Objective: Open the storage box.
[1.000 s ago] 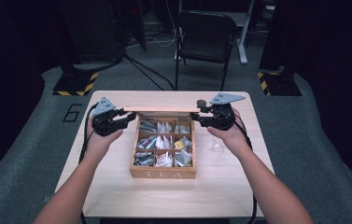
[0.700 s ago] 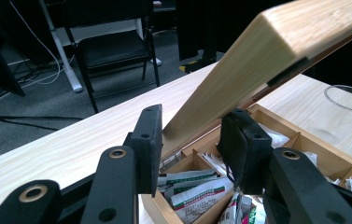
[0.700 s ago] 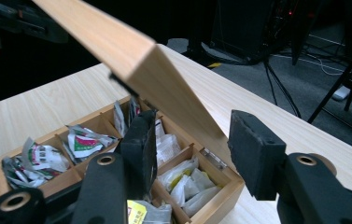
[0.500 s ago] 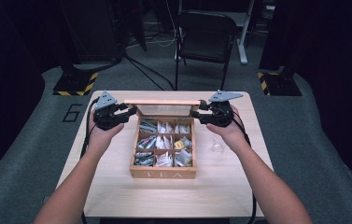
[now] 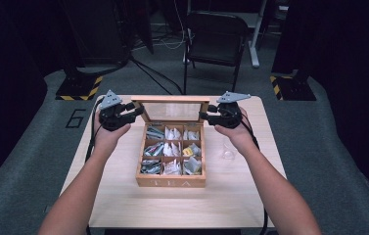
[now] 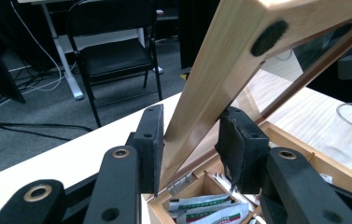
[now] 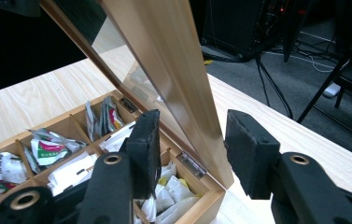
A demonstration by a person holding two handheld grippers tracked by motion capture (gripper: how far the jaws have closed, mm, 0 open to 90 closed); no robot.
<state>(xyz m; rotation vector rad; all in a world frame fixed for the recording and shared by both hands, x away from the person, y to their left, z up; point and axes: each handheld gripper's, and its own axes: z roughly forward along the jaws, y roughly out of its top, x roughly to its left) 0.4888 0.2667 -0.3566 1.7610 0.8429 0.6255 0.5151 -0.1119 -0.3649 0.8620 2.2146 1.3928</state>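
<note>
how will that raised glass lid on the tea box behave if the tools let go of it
The lid is probably stiff: a wooden frame around a clear pane. It swings on hinges at the back edge and stands near upright, so released it might drop shut or tip backward. The pane looks fragile, so a slam could be risky. The left tool clamps its side rail.
</note>
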